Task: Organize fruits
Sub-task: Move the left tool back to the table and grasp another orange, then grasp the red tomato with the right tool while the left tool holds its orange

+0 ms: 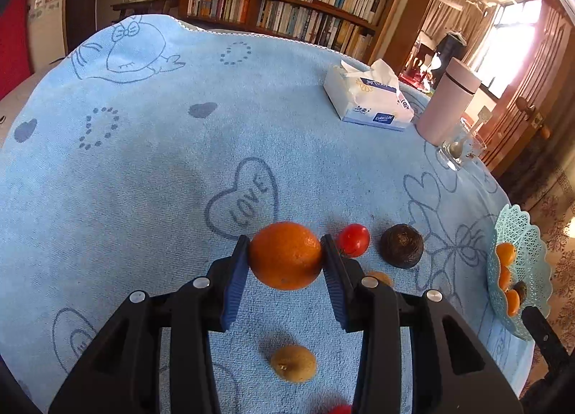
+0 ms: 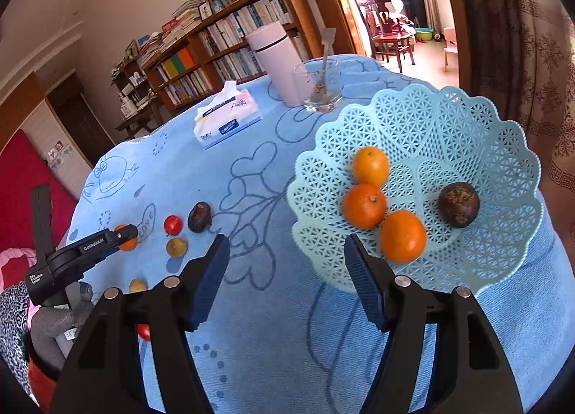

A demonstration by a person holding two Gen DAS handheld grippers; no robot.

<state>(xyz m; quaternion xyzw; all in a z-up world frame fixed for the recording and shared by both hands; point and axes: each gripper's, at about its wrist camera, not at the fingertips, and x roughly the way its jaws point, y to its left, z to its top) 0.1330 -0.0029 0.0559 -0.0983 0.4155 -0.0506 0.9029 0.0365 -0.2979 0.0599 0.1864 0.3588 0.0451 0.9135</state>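
My left gripper [image 1: 285, 256] is shut on an orange [image 1: 285, 255], held just above the blue towel. It also shows in the right wrist view [image 2: 124, 234] at the far left. A red tomato [image 1: 353, 240] and a dark passion fruit [image 1: 401, 246] lie just right of it. A brown longan-like fruit [image 1: 293, 363] lies below it. The light blue lattice basket [image 2: 449, 126] holds three oranges [image 2: 364, 205] and a dark passion fruit [image 2: 458, 204]. My right gripper [image 2: 287, 266] is open and empty, at the basket's near left rim.
A tissue box [image 1: 370, 99], a pink flask [image 1: 447, 107] and a glass with a spoon [image 1: 458, 150] stand at the far right of the table. Small fruits [image 2: 176, 247] lie on the towel left of the basket. A bookshelf [image 1: 287, 1] stands behind.
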